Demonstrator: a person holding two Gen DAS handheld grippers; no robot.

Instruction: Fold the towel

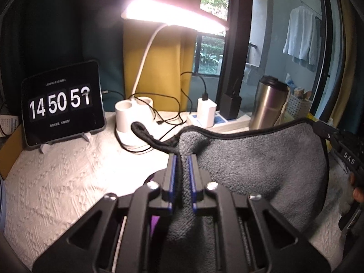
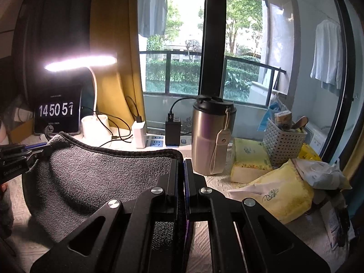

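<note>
left wrist view:
left gripper (image 1: 182, 159): fingers clenched on a bunched corner of the grey towel (image 1: 257, 163)
towel: held up above the table, black-edged top hem stretched across to the right gripper (image 1: 327, 134)
table: white textured cloth (image 1: 56, 182)
back of table: tablet clock (image 1: 62, 102), lit desk lamp (image 1: 173, 16), power strip (image 1: 218, 119), steel mug (image 1: 268, 102)

right wrist view:
right gripper (image 2: 181, 163): fingers pinched on the towel's (image 2: 95, 177) other top corner
towel: sags between both grippers, off the cloth
right side: tissue pack (image 2: 248, 159), white basket (image 2: 283, 144), yellow bags (image 2: 284, 193)
room: window (image 2: 241, 45) onto balcony rail and trees, yellow curtain (image 2: 113, 22), shirt (image 2: 327, 54) hanging
</note>
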